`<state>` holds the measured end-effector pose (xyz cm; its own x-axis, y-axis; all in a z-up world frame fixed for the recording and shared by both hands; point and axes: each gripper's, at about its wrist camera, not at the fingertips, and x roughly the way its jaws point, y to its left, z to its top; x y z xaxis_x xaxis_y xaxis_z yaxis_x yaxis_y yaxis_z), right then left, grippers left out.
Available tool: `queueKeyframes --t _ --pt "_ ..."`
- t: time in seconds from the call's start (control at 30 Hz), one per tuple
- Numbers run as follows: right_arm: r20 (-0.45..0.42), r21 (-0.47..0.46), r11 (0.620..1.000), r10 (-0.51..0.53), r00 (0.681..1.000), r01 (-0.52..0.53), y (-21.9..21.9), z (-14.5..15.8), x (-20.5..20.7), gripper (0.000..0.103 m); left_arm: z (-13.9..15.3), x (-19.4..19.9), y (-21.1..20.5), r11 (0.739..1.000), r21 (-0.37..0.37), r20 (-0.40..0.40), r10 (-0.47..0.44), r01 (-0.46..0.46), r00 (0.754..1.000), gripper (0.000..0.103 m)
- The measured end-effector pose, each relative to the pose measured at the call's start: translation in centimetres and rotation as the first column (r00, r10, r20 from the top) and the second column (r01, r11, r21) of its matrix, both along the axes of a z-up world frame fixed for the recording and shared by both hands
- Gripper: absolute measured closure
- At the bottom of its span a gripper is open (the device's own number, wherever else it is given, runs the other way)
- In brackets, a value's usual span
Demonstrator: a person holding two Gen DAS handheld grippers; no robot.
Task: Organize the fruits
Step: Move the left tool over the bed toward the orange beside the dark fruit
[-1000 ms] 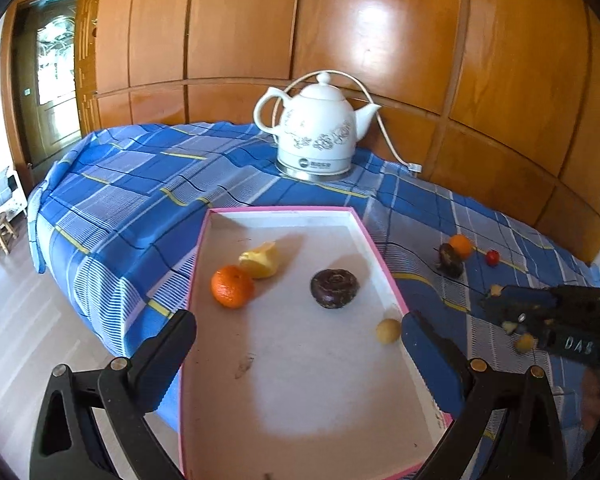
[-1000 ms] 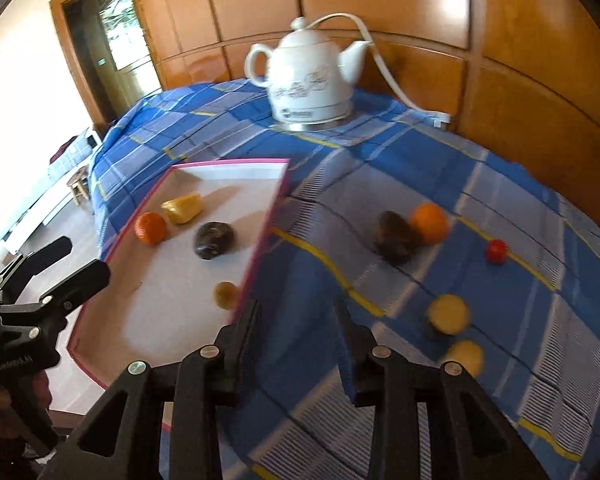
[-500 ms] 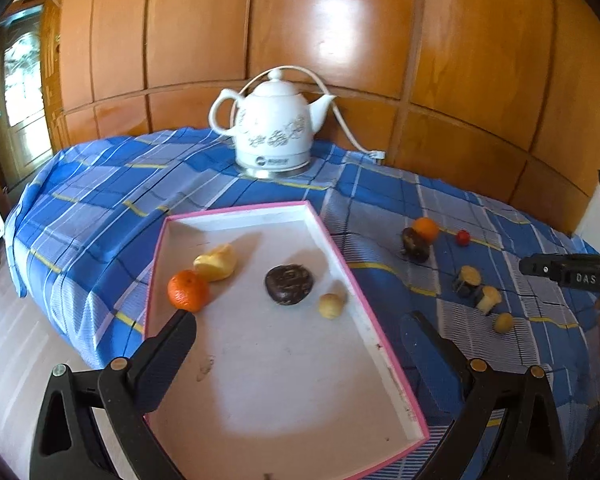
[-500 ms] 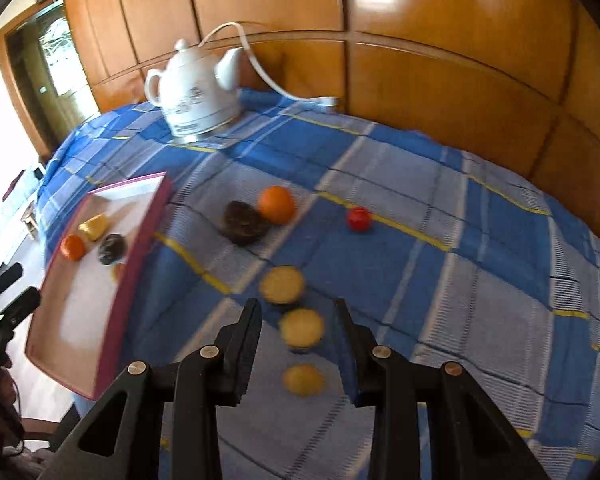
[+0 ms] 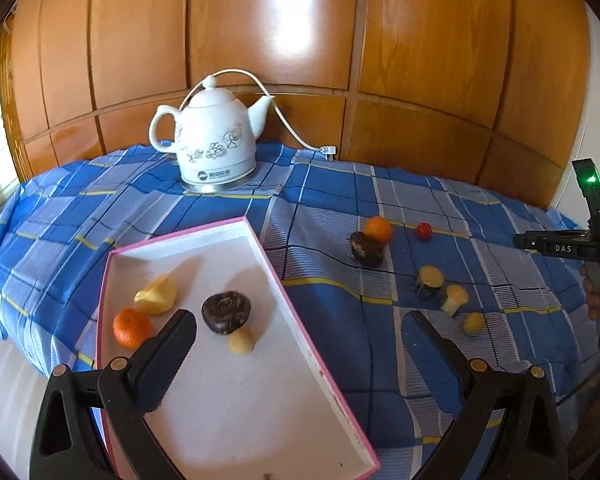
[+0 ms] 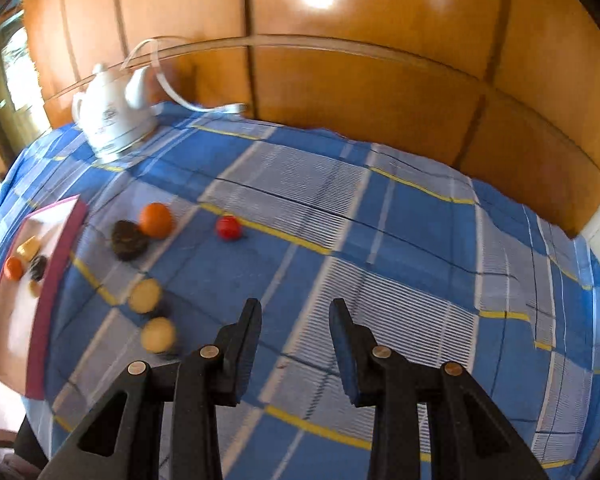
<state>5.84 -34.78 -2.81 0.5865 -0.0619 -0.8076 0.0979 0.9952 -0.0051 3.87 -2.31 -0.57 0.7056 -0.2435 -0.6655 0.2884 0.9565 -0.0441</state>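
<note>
Left wrist view: the left hand-held gripper point(image 5: 300, 332) is spread wide with nothing between its fingers, hovering over a white tray with a pink rim point(image 5: 284, 280). Just ahead of its left finger the tray holds an orange point(image 5: 130, 328), a yellow fruit piece point(image 5: 156, 295), a dark round fruit point(image 5: 226, 312) and a small yellow ball point(image 5: 241, 341). Ahead and to its right, on the blue checked cloth covering the surface point(image 5: 332, 184), lie more fruits, among them a second orange point(image 5: 378, 230) and a small red fruit point(image 5: 423, 231). A white kettle point(image 5: 212, 144) stands far ahead. Right wrist view: the right hand-held gripper point(image 6: 296, 320) is narrowly parted and empty above bare cloth; the loose fruits sit ahead to its left, the tray farther left
</note>
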Motion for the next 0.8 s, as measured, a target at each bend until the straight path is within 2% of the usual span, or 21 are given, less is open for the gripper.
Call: queueKeyframes --t 0.17,0.3,0.47,0.6,0.7,0.8 --pt "-0.041 0.073 0.995 -0.068 0.997 0.071 -2.2 -1.3 0.2 0.068 -0.2 2.0 -1.4 1.0 0.009 -0.038 -0.015 0.016 0.999 0.0" --pt "-0.033 0.12 0.991 -0.059 0.998 0.062 -2.1 -1.1 0.2 0.068 -0.6 3.8 -2.7 0.999 -0.014 -0.087 -0.046 0.045 0.995 0.0" --pt "-0.043 0.164 0.986 -0.022 0.999 0.029 -1.3 -1.3 0.5 0.068 -0.8 5.3 -5.2 0.995 -0.001 -0.097 -0.101 0.101 0.99 0.002" --pt "-0.055 0.263 0.961 0.099 0.994 -0.081 0.2 -1.6 0.7 0.068 -1.3 6.1 -6.8 0.991 0.008 -0.117 -0.134 0.136 0.984 0.002" --pt "-0.059 0.275 0.942 0.215 0.975 -0.192 2.8 -2.0 0.6 0.068 -1.8 6.2 -7.6 0.989 0.005 -0.135 -0.147 0.149 0.98 0.002" --pt "-0.088 0.268 0.93 0.283 0.955 -0.251 4.7 -2.8 0.4 0.068 -2.4 6.4 -7.8 0.989 -0.001 -0.157 -0.146 0.148 0.977 0.002"
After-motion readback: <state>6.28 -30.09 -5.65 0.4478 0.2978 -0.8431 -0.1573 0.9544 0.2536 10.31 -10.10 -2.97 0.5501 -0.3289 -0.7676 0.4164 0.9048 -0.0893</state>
